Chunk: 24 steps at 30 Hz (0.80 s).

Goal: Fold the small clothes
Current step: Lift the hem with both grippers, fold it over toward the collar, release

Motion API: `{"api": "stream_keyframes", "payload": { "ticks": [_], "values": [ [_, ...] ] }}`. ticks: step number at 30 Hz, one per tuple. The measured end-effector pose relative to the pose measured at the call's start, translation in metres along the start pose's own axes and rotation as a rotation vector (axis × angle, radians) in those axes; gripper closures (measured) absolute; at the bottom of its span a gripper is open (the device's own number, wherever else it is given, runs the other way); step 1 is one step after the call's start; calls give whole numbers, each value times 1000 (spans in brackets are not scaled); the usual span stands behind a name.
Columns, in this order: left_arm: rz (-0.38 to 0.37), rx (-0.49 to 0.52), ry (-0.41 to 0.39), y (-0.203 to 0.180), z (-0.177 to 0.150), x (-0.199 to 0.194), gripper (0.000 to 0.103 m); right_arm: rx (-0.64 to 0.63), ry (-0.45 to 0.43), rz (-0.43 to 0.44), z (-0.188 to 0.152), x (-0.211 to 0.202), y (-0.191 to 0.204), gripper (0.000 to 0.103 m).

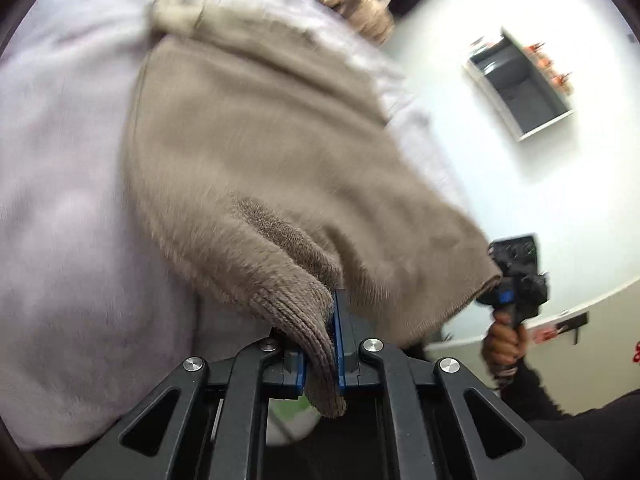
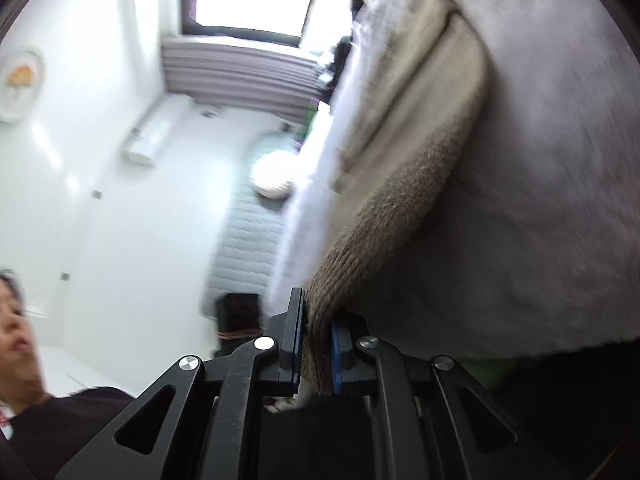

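A beige knit sweater point(image 1: 260, 152) is stretched over a pale lilac blanket point(image 1: 60, 200). My left gripper point(image 1: 325, 320) is shut on the sweater's ribbed hem, which bunches between the blue pads. My right gripper point(image 2: 316, 332) is shut on another ribbed corner of the same sweater point(image 2: 404, 184). In the left wrist view the right gripper point(image 1: 516, 276) shows at the sweater's far right corner, held by a hand. Both views are motion-blurred and tilted.
The blanket point(image 2: 540, 200) covers the surface under the sweater. A wall shelf point(image 1: 520, 84) hangs on the white wall. A pile of other clothes point(image 1: 352, 4) lies at the far end. A window point(image 2: 252, 0) and a person's face point(image 2: 16, 320) show in the right wrist view.
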<state>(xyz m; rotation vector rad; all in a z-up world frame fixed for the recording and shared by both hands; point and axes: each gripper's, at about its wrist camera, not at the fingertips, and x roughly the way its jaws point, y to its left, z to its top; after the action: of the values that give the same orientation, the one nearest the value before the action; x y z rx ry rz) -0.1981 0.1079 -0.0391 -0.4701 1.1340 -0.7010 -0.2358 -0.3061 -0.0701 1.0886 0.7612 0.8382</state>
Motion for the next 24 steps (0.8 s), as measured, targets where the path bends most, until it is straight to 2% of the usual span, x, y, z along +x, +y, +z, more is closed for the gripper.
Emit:
{"api": "stream_keyframes", "payload": {
  "ticks": [5, 11, 14, 18, 24],
  "values": [
    [-58, 21, -155, -15, 51, -32, 91, -16, -73, 105, 36, 7, 25, 91],
    [-53, 61, -286, -20, 122, -55, 91, -50, -121, 159, 96, 23, 54, 91],
    [-34, 75, -329, -22, 159, -54, 91, -69, -142, 138, 134, 32, 66, 91],
    [7, 63, -344, -16, 215, -39, 91, -70, -159, 101, 192, 52, 67, 91],
    [93, 18, -348, 17, 291, 2, 91, 2, -177, 9, 272, 99, 28, 91]
  ]
}}
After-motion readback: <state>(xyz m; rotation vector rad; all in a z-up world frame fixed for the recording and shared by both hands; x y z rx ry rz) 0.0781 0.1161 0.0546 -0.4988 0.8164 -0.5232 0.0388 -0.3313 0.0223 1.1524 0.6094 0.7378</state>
